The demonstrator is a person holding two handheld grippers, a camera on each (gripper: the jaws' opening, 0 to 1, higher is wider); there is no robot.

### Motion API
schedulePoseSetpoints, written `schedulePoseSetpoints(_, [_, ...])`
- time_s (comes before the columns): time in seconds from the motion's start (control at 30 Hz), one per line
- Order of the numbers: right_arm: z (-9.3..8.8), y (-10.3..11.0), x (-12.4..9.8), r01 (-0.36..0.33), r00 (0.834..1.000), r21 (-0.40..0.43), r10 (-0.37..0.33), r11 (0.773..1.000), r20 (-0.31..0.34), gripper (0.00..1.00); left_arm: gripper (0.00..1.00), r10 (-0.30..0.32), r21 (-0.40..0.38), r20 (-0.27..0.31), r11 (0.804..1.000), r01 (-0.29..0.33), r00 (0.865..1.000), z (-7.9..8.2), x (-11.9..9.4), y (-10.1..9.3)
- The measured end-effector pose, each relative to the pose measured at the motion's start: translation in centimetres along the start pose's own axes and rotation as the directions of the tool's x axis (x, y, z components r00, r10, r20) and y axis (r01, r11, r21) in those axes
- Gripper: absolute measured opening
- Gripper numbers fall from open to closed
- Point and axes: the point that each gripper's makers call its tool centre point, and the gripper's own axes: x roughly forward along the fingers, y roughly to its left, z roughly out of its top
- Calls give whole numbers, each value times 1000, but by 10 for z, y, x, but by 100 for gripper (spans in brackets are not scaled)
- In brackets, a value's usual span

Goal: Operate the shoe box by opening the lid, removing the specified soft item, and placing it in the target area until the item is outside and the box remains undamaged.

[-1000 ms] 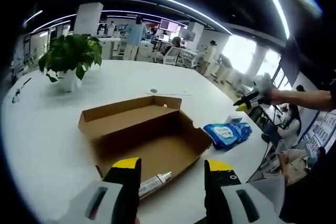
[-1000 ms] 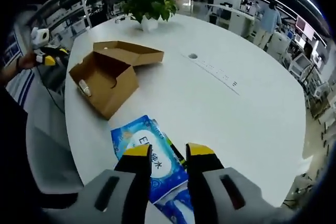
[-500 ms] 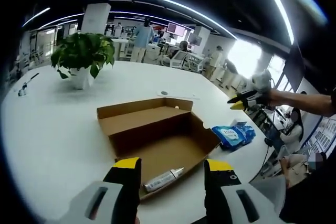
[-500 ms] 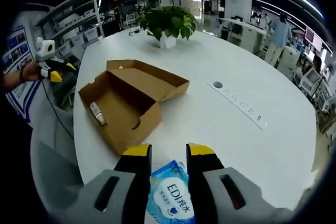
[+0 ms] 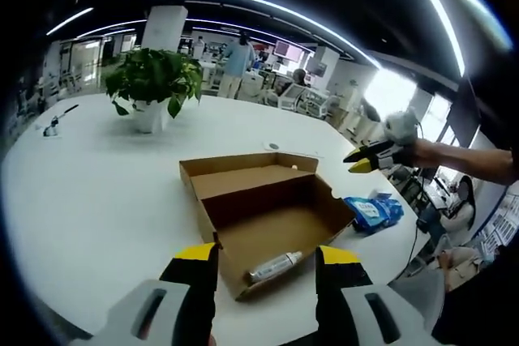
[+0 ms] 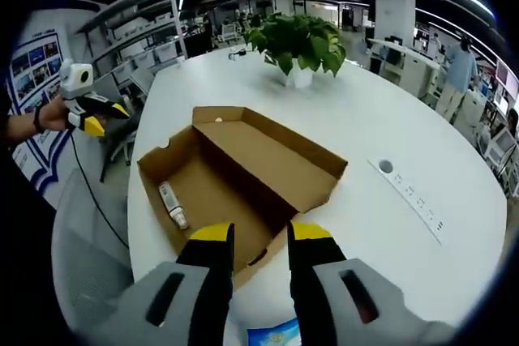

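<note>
In the left gripper view, a pen-like item (image 5: 53, 126) is seen at far left on the white table (image 5: 97, 192), w/ a potted plant (image 5: 152, 87) just right of it, further back. The box (image 5: 268, 216) is laid open near the table's middle, lid (image 5: 247, 174) folded back flat on the far side. A white tube (image 5: 274, 266) is seen lying inside the box, near its front wall, between the left gripper's (image 5: 266, 261) yellow-tipped jaws, which are held spread apart and empty above the table edge. Right of the box, apart from it, a blue wipes pack (image 5: 372, 211) is laid on the table. Above that pack the right gripper (image 5: 361, 160) is held in a hand, off the table; from here it can't be told whether its jaws are apart. In the right gripper view, the left gripper (image 6: 99, 116) is seen at far left in a hand, beyond the table edge. The box (image 6: 235, 180) is seen mid-frame w/ the tube (image 6: 173, 205) lying near its left wall. The right gripper's (image 6: 261, 237) jaws are held a little apart w/ nothing between, over the box's near corner. A corner of the pack (image 6: 274, 335) is visible at bottom, between the jaws' bases. The plant (image 6: 302, 42) is seen behind the box, and a round port (image 6: 386, 167) w/ a socket strip (image 6: 418, 202) is set in the table at right.
</note>
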Motion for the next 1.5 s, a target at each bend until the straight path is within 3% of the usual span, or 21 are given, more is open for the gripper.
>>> schedulePoseSetpoints(0.43, [-5,31,6,-30,999,12,30,999,17,24,49,-19,7,-8,1000,19,1000,-1,7,-1])
schedulePoseSetpoints(0.8, [-7,44,-9,-37,995,86,29,996,93,25,49,-51,49,-46,997,54,998,2,29,-8])
schedulePoseSetpoints(1.17, [-31,50,-25,-20,993,151,2,988,120,27,49,-84,68,-100,994,91,991,-2,60,-15])
schedulePoseSetpoints(1.5, [-31,57,-47,-5,979,202,-36,979,199,30,49,-99,129,-175,984,122,979,-9,87,-22])
